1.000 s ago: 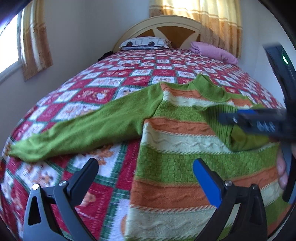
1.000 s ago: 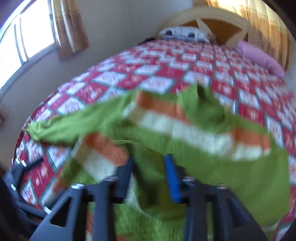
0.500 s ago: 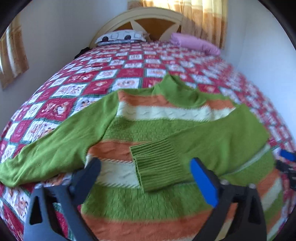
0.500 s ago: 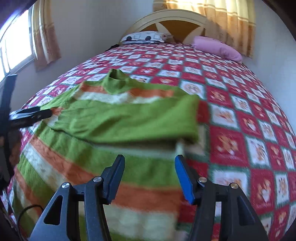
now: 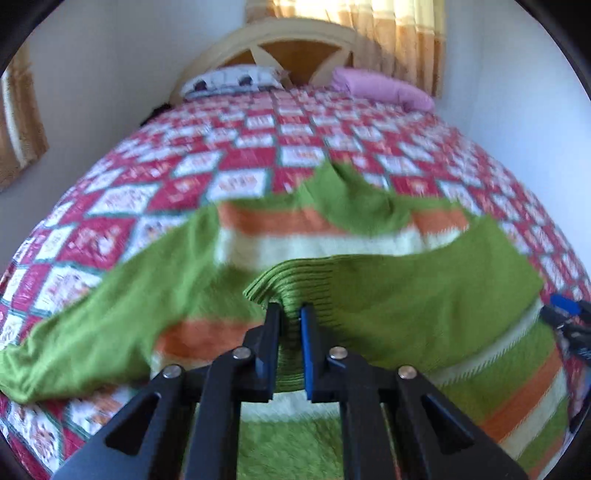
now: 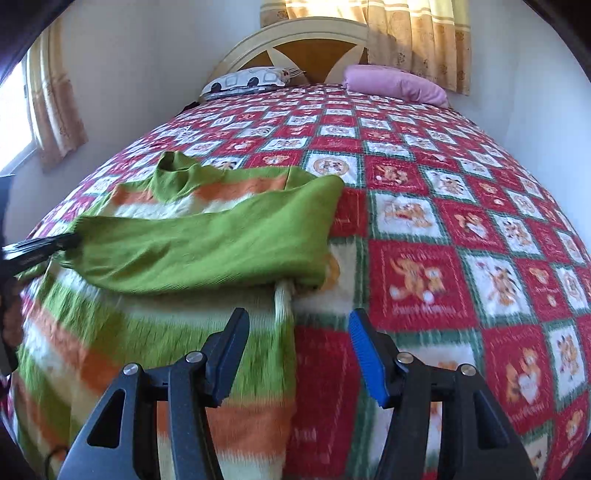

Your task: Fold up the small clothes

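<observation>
A green, orange and cream striped sweater (image 5: 317,242) lies flat on the bed, collar toward the headboard. One green sleeve (image 6: 207,251) is folded across its chest; the other sleeve (image 5: 103,317) stretches out to the left. My left gripper (image 5: 290,310) has its jaws closing on the ribbed cuff (image 5: 295,280) of the folded sleeve, which bunches up between the pads. It also shows at the left edge as the left gripper (image 6: 40,247). My right gripper (image 6: 299,321) is open above the sweater's right side edge (image 6: 282,306), holding nothing.
The red and white patchwork bedspread (image 6: 443,240) covers the bed. A printed pillow (image 6: 251,79) and a pink pillow (image 6: 395,83) lie by the wooden headboard (image 6: 306,48). Curtains (image 6: 417,33) hang behind, and a white wall runs close along the right.
The right gripper let the sleeve down across the chest and pulled away to the sweater's right edge. The left gripper moved in over the cuff and closed on it.
</observation>
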`<state>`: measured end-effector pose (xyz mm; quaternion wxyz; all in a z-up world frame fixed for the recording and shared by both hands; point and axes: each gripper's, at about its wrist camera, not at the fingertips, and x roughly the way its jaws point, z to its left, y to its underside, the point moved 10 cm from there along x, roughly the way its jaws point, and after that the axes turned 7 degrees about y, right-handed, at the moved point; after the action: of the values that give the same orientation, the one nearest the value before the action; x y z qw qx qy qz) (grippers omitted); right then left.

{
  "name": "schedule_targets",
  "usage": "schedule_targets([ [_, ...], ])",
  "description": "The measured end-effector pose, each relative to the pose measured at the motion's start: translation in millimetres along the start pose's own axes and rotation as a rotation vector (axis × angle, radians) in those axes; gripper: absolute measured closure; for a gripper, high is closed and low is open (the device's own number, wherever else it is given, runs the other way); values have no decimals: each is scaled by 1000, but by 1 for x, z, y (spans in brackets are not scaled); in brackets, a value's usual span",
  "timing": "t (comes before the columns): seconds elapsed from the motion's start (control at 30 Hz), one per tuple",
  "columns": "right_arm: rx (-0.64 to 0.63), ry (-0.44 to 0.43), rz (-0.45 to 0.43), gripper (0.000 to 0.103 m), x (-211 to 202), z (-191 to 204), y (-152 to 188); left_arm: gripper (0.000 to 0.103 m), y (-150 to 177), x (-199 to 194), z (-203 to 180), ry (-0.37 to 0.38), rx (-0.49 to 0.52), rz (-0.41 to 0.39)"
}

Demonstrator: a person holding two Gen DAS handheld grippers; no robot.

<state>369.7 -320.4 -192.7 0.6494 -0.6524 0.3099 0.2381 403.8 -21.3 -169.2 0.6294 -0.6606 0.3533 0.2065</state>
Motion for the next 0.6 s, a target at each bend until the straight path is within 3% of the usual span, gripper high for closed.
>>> schedule_targets([
  [0.13, 16, 141, 26, 44, 30, -17, -11, 91, -6, 5, 11, 1, -3, 0],
  [0.37, 187, 186, 69, 42, 34, -49, -1, 91, 14, 42, 10, -19, 14, 65],
  [0.43, 213, 259, 85, 46, 33, -66, 10, 91, 21, 50, 12, -31, 20, 77],
  [0.5, 223, 231, 86, 47, 30, -71, 13, 90, 21, 47, 10, -30, 24, 64],
  [0.6, 172, 278, -29, 47, -3, -70, -4, 85, 21, 44, 11, -32, 22, 53],
])
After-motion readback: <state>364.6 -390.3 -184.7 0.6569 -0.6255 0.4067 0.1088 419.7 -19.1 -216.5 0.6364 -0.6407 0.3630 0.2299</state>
